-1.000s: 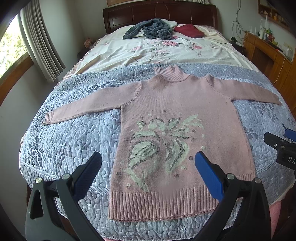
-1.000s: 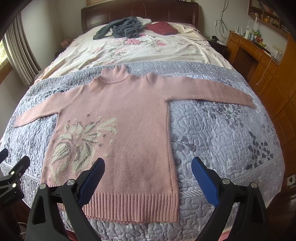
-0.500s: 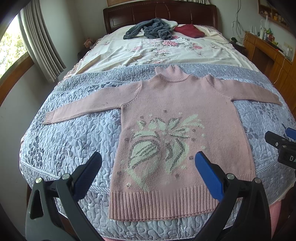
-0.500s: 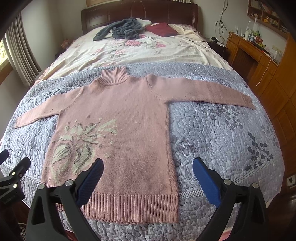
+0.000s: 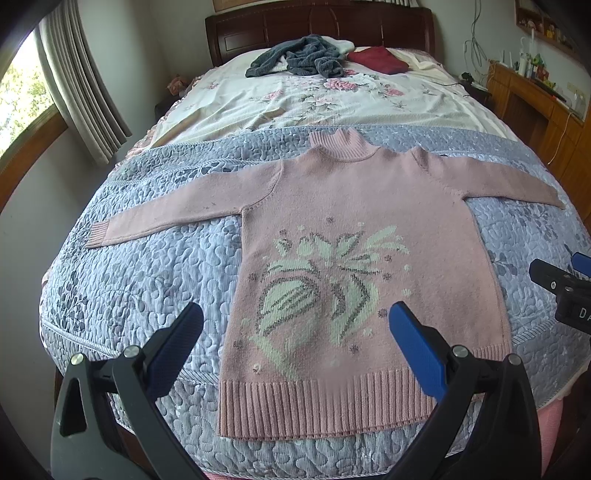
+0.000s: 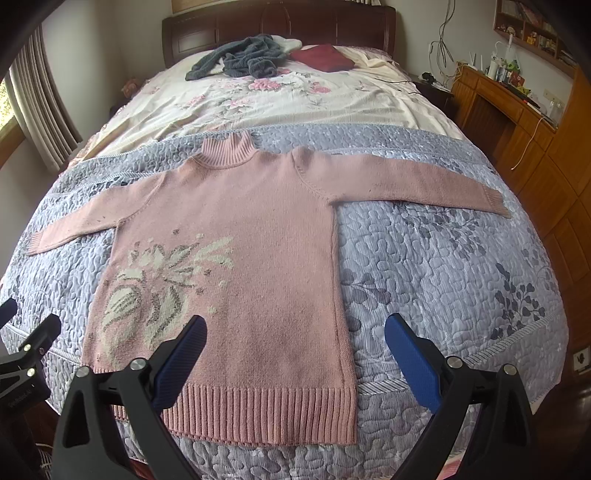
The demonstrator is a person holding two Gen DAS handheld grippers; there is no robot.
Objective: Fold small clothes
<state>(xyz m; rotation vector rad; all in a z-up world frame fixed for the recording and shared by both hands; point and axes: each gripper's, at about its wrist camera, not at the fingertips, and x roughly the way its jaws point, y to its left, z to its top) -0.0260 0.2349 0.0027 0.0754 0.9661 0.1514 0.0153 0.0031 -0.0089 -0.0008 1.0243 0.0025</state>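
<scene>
Hovering at the bottom of each view, both tongs are wide open w/ nothing in them: left gripper (image 5: 295,338) over the sweater's hem, right gripper (image 6: 295,345) over its bottom right corner. Just past them the pink sweater (image 5: 354,266) lies flat, front up, in the middle of the frame on the gray quilt (image 5: 147,266), both sleeves spread out to the sides, neck pointing up-frame. No fold made yet, so this looks like the very start. Next move prob needs a grab on a sleeve or side edge to fold it inward. Farther up, top center, a dark gray cloth (image 5: 299,59) and a red cloth (image 5: 376,61) sit by the headboard (image 5: 317,22).
</scene>
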